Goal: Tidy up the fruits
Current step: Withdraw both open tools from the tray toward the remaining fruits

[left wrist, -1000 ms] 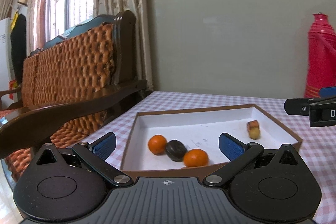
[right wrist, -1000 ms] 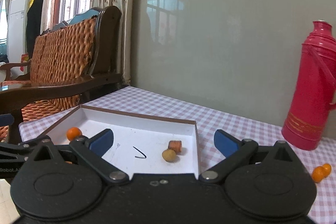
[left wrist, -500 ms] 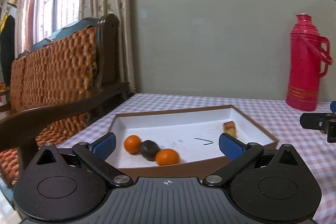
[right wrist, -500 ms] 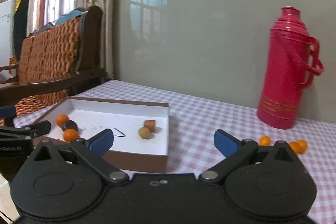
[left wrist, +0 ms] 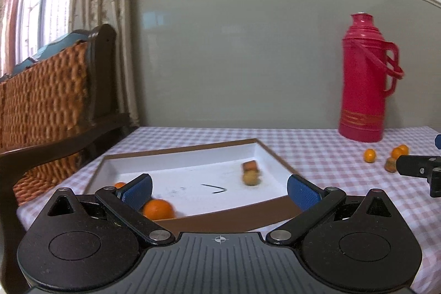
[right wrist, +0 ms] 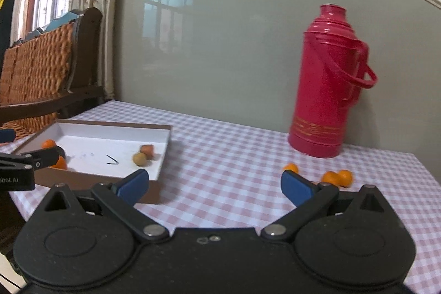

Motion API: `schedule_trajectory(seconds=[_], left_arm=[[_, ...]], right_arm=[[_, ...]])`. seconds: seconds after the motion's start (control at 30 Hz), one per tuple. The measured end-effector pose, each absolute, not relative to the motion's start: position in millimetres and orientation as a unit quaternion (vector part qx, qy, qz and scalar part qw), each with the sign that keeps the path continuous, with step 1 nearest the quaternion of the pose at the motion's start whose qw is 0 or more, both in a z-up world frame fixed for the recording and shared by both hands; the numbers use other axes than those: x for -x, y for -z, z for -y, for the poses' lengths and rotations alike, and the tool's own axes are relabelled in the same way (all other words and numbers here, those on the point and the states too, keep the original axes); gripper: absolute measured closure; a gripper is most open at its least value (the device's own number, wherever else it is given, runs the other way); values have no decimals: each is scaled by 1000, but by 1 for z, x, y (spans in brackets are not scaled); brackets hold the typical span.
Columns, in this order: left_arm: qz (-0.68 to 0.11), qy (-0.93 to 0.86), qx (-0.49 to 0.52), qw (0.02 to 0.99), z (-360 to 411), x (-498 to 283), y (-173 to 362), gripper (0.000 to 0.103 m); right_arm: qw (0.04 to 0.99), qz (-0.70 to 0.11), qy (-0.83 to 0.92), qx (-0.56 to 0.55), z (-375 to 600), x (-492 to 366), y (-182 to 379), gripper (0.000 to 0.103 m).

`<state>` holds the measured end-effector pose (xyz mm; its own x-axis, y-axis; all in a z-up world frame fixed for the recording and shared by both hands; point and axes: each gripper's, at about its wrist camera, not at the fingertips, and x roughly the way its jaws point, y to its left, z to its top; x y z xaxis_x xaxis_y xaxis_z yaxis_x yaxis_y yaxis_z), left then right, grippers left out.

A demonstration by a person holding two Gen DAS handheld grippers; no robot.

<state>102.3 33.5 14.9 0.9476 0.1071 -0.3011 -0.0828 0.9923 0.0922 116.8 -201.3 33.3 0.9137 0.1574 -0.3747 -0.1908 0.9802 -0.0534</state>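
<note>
I read the table (right wrist: pixel 234 156) first: it carries a pink-and-white checked cloth and stands against a grey-green wall. A wooden bench (left wrist: pixel 55 106) with a woven orange back sits at its left end. A red thermos flask (right wrist: pixel 328 84) stands upright near the wall, with a gold band pattern low on its body that I cannot read as text.

A shallow tray (left wrist: pixel 273 156), brown outside and white inside, lies on the cloth at the left. A short black pen stroke marks its floor.

The only legible writing is the partial string "obot.AI" on the side of the left gripper, seen at the left edge of the right wrist view.

My left gripper (left wrist: pixel 220 190) is spread wide and holds nothing; it sits at the near wall of the tray. My right gripper (right wrist: pixel 215 185) is likewise spread wide and empty, over bare cloth between the tray and the loose fruit.

Inside the tray: small oranges (left wrist: pixel 159 208) at the near left corner, plus a yellowish round fruit (left wrist: pixel 250 178) touching a reddish-orange piece (left wrist: pixel 249 165) toward the right wall. Three more small oranges (right wrist: pixel 336 178) lie on the cloth in front of the flask.
</note>
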Motion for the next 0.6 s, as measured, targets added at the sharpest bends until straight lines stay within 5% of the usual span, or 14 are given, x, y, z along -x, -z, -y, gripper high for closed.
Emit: schedule_trajectory(seconds=[0.6], left_arm=[[-132, -12, -76, 988, 43, -114, -9, 0]], right_arm=[[982, -186, -11, 33, 270, -101, -29, 6]])
